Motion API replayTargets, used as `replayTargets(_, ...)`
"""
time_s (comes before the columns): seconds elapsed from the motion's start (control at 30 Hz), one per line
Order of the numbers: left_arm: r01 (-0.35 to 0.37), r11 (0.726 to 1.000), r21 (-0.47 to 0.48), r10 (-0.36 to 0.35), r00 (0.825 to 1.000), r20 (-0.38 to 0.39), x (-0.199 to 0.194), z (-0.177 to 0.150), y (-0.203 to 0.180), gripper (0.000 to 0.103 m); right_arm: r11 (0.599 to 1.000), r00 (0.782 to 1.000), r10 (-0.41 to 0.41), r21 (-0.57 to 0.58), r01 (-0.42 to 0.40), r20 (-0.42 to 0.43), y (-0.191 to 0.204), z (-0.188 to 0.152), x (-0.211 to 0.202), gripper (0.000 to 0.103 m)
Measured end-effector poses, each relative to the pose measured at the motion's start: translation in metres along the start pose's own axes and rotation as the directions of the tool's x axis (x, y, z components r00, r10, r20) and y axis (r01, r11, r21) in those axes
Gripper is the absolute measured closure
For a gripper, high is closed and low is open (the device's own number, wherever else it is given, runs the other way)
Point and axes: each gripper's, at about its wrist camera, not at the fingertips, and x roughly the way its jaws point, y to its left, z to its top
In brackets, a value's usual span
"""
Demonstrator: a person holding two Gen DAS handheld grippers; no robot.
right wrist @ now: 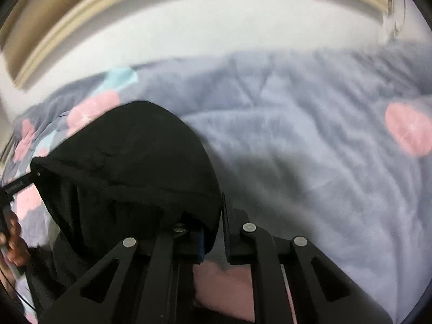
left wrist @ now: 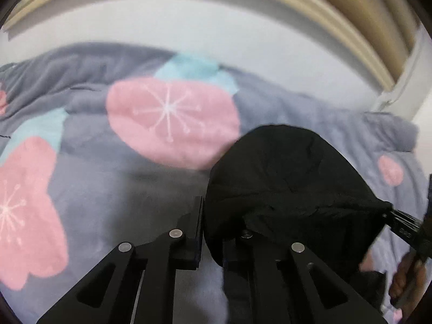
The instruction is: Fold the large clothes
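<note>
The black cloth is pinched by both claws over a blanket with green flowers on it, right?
Almost. Both claws, the left claw and the right claw, do pinch the black cloth over the blanket. But the flowers are pink, not green, with pale blue patches beside them. The left wrist view shows this best.

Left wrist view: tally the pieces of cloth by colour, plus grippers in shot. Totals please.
Black cloth: 1, the black garment held stretched between both grippers
Grey cloth with pink flowers: 1, the floral blanket underneath
Grippers: 2, the left gripper and the right gripper, both shut on the garment
Total: 4
</note>
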Motion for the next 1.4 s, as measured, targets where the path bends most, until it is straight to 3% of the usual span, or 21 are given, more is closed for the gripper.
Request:
replayTargets(0.1, -0.010, 1.000, 0.010, 0.011, 0.997, -0.076, 0.005, -0.016, 0.013, 0.090, 0.999, 0.998, -0.016, -0.052, 0.013, -0.056, 0.000, -0.014, 0.022, 0.092)
replayTargets(0.2, -0.042, 0.999, 0.029, 0.048, 0.963, -0.266, 0.056, -0.039, 0.025, 0.086, 0.999, 0.980, 0.007, -0.040, -0.015, -0.197, -0.005, -0.032, 0.073, 0.091)
replayTargets(0.23, -0.031, 0.999, 0.021, 0.036, 0.959, -0.282, 0.068, -0.046, 0.028, 0.085, 0.999, 0.978, 0.006, -0.041, -0.015, -0.207, -0.005, -0.036, 0.081, 0.091)
replayTargets(0.37, 0.015, 1.000, 0.024, -0.010, 0.979, -0.201, 0.050, -0.048, 0.031, 0.079, 0.998, 0.982, 0.008, -0.064, -0.020, -0.189, -0.005, -0.035, 0.066, 0.084)
replayTargets(0.43, 0.018, 0.999, 0.027, -0.013, 0.984, -0.179, 0.035, -0.050, 0.035, 0.065, 0.996, 0.983, 0.016, -0.082, -0.031, -0.186, -0.007, -0.037, 0.051, 0.082)
replayTargets(0.47, 0.007, 1.000, 0.031, -0.002, 0.986, -0.165, 0.024, -0.050, 0.038, 0.056, 0.995, 0.983, 0.017, -0.091, -0.034, -0.181, -0.009, -0.038, 0.041, 0.076)
replayTargets(0.5, 0.001, 0.999, 0.037, 0.005, 0.989, -0.149, 0.012, -0.050, 0.040, 0.053, 0.995, 0.984, 0.019, -0.095, -0.036, -0.176, -0.010, -0.039, 0.033, 0.068)
replayTargets(0.57, 0.012, 0.999, 0.045, -0.006, 0.993, -0.119, -0.008, -0.049, 0.040, 0.053, 0.993, 0.988, 0.018, -0.109, -0.034, -0.150, -0.013, -0.042, 0.010, 0.059)
replayTargets(0.67, 0.006, 0.997, 0.081, -0.004, 1.000, -0.021, -0.049, -0.041, 0.028, 0.053, 0.993, 0.995, 0.021, -0.111, -0.031, -0.093, -0.011, -0.035, -0.021, 0.059)
replayTargets(0.8, 0.031, 0.990, 0.136, -0.039, 0.998, 0.054, -0.071, -0.010, -0.006, 0.051, 0.991, 0.995, 0.091, -0.098, -0.094, -0.037, 0.011, -0.001, -0.030, 0.059)
replayTargets(0.9, 0.061, 0.982, 0.180, -0.068, 0.997, 0.028, -0.056, 0.006, -0.039, 0.050, 0.988, 0.995, 0.091, -0.125, -0.095, -0.041, 0.035, 0.018, -0.010, 0.059)
replayTargets(0.97, 0.076, 0.976, 0.204, -0.069, 0.997, -0.041, -0.021, 0.009, -0.053, 0.050, 0.987, 0.992, 0.086, -0.129, -0.098, -0.097, 0.041, 0.019, 0.019, 0.059)
replayTargets(1.07, 0.083, 0.981, 0.173, -0.050, 0.981, -0.187, 0.030, -0.009, -0.047, 0.050, 0.984, 0.981, 0.065, -0.150, -0.094, -0.185, 0.040, 0.001, 0.056, 0.059)
replayTargets(1.13, 0.080, 0.984, 0.157, -0.042, 0.972, -0.232, 0.050, -0.026, -0.040, 0.050, 0.980, 0.974, 0.058, -0.175, -0.098, -0.217, 0.039, -0.017, 0.072, 0.059)
replayTargets(1.23, 0.095, 0.989, 0.117, -0.067, 0.973, -0.221, 0.061, -0.042, -0.029, 0.050, 0.981, 0.970, 0.070, -0.161, -0.109, -0.231, 0.037, -0.028, 0.085, 0.059)
replayTargets(1.4, 0.076, 0.987, 0.144, -0.043, 0.974, -0.221, 0.066, -0.040, -0.033, 0.048, 0.983, 0.967, 0.086, -0.135, -0.121, -0.238, 0.031, -0.024, 0.081, 0.059)
